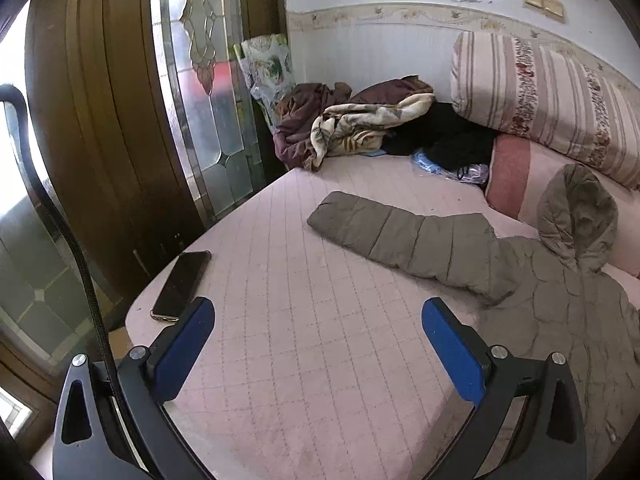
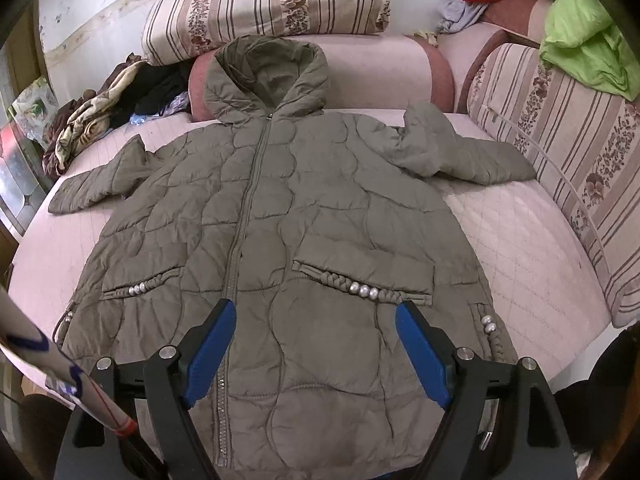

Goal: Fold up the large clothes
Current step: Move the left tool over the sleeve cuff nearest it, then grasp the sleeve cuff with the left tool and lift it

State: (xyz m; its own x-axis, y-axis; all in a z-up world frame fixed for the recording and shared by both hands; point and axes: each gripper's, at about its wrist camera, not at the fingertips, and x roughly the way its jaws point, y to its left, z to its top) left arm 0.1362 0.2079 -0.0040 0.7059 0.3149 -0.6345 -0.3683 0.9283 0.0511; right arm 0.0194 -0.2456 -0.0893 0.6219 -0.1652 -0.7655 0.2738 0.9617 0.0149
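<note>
An olive quilted hooded jacket (image 2: 304, 208) lies flat, front up and zipped, on a pink quilted bed (image 2: 520, 232), both sleeves spread outward and the hood toward the cushions. My right gripper (image 2: 316, 312) hovers open above the jacket's lower front, just right of the zipper, with nothing between its blue pads (image 2: 420, 356). In the left wrist view the jacket's sleeve (image 1: 396, 236) stretches leftward across the bed, and the hood (image 1: 576, 216) rests against a pink bolster. My left gripper (image 1: 318, 308) stands open over bare bedding, left of the jacket's body and short of the sleeve.
A dark phone (image 1: 182, 286) lies near the bed's left edge beside my left finger. Crumpled blankets and dark clothes (image 1: 360, 124) are piled at the far corner. Striped cushions (image 2: 268, 4) line the back and right. A green cloth (image 2: 588, 44) sits on the right cushions. A wooden glass-paned door (image 1: 120, 100) stands left.
</note>
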